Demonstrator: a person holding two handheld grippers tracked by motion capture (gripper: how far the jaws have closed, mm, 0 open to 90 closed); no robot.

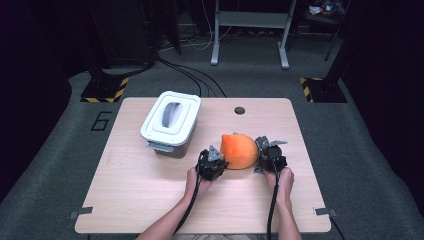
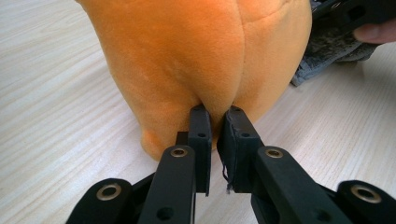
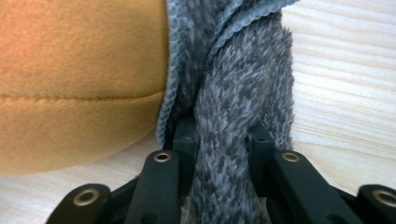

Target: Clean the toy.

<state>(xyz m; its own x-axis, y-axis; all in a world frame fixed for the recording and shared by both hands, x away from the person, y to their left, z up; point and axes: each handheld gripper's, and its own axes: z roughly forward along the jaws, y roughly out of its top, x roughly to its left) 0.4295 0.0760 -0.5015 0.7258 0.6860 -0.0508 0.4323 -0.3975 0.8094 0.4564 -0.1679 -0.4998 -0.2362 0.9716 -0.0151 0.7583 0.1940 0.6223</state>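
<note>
An orange plush toy (image 1: pixel 240 151) lies on the wooden table (image 1: pixel 150 200), a little right of the middle. My left gripper (image 1: pixel 222 162) is at the toy's left side. Up close, the left gripper (image 2: pixel 215 114) is shut, pinching a fold of the orange plush toy (image 2: pixel 187 56). My right gripper (image 1: pixel 260 152) is at the toy's right side. In its own view the right gripper (image 3: pixel 224 133) is shut on a grey fuzzy cloth (image 3: pixel 238 88) that lies against the orange plush toy (image 3: pixel 79 84). The grey cloth (image 2: pixel 327 51) also peeks out behind the toy in the left gripper view.
A white lidded bin (image 1: pixel 170 122) with a grey handle stands at the back left of the table. A small round hole (image 1: pixel 240 110) sits near the far edge. Bare wood stretches across the left and front of the table.
</note>
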